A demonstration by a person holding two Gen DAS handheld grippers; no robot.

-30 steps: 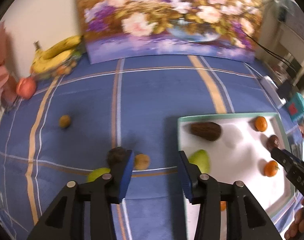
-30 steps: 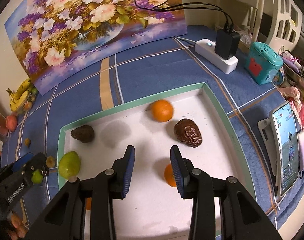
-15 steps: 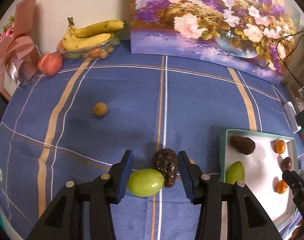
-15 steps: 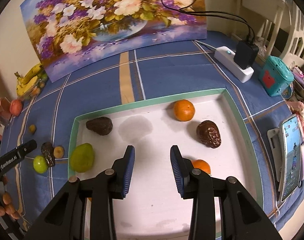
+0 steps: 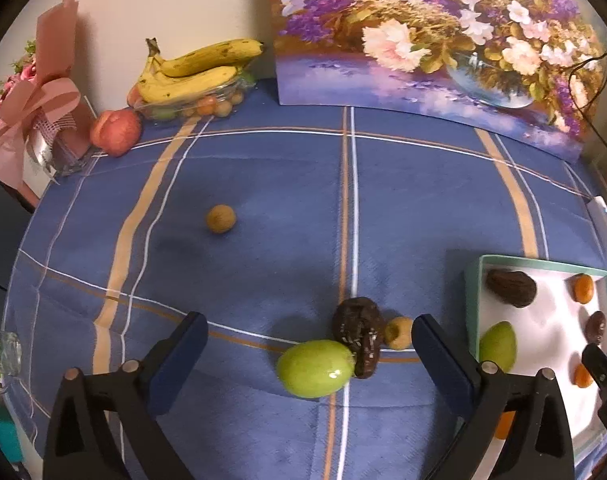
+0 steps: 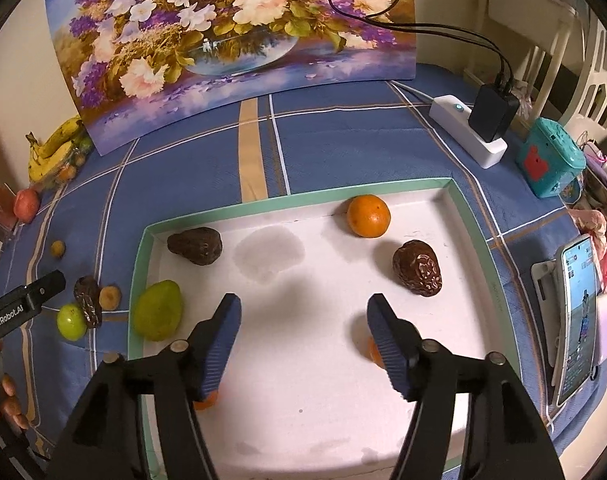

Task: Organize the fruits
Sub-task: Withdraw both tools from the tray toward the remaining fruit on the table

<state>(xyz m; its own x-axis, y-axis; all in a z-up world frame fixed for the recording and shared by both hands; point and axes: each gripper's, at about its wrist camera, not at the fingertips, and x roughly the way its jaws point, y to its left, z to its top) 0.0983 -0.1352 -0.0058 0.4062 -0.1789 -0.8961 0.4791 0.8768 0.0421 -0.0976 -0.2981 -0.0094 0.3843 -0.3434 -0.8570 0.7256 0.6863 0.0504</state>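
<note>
Fruits on the blue cloth and in the white tray

On the blue checked cloth (image 5: pixel 263 184) a shiny green fruit (image 5: pixel 315 368) lies on its side, touching a dark wrinkled fruit (image 5: pixel 359 336); a small tan fruit (image 5: pixel 397 333) sits just beside that one, and another small tan fruit (image 5: pixel 220 219) lies alone, well apart. In the green-rimmed tray (image 6: pixel 469 216) there are a big green fruit (image 6: pixel 158 315) against the left wall, a brown lumpy fruit (image 6: pixel 194 245) in the far left corner, an orange (image 6: pixel 368 216) near the far wall, a dark wrinkled date-like fruit (image 6: pixel 418 267), and two more small oranges, partly hidden.
</note>
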